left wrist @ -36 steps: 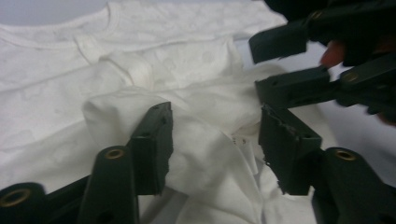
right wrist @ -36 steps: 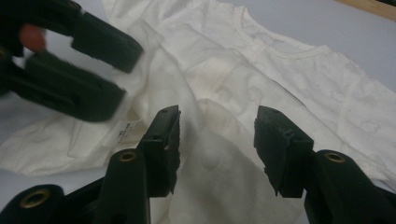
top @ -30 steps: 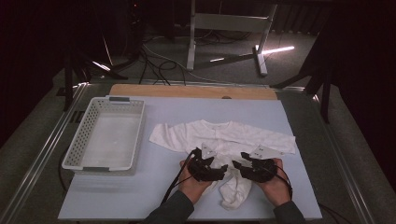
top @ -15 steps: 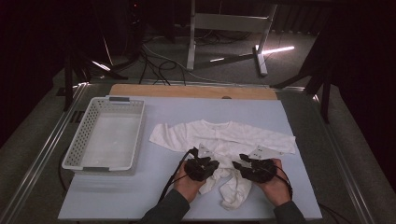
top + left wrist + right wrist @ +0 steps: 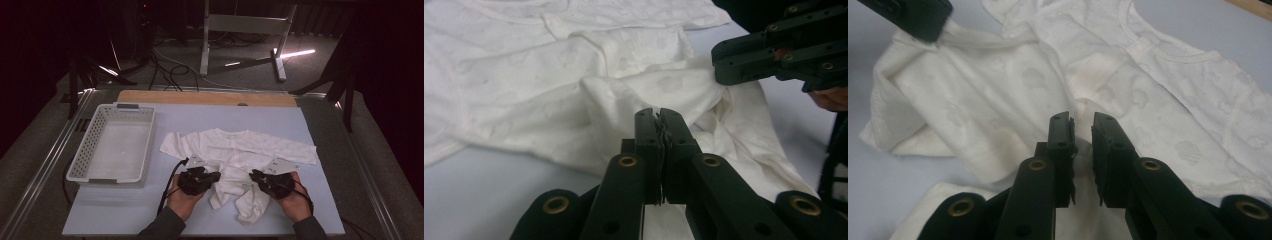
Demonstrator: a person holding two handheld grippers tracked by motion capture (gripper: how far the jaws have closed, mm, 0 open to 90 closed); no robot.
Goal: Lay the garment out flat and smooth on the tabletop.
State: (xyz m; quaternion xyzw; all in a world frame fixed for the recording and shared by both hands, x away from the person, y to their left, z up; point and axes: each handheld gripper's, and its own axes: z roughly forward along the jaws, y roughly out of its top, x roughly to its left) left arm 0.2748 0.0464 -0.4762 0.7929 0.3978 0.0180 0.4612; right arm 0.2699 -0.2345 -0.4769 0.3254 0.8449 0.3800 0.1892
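**Inspector:** Fingers (image 5: 650, 131) of the left gripper (image 5: 658, 150) are pressed together, with a thin fold of the white baby garment (image 5: 240, 150) pinched between the pads. That is plain in the left gripper view.

**Clerk:** And the right gripper (image 5: 1082, 150)?

**Inspector:** Its fingers (image 5: 1060, 135) stand a narrow gap apart and have just been closing. A bunch of the garment's cloth sits in that gap. In the right gripper view the cloth touches the inner faces, but I cannot tell whether the pads press it firmly.

**Clerk:** Where does the garment lie?

**Inspector:** On the pale blue table (image 5: 200, 117), towards the near edge, right of centre. Its upper part and both sleeves are spread flat. The lower part is gathered and rumpled between the two grippers, with one leg trailing towards the person.

**Clerk:** How do the grippers sit in the high view?

**Inspector:** Left gripper (image 5: 218, 176) at the garment's near left side, right gripper (image 5: 253, 174) at its near right side, each in one hand, their tips pointing inward at the bunched cloth.

**Clerk:** Anything else on the table?

**Inspector:** A white perforated basket (image 5: 90, 150) stands at the left, well apart from the garment. A wooden board (image 5: 210, 98) runs along the far edge.
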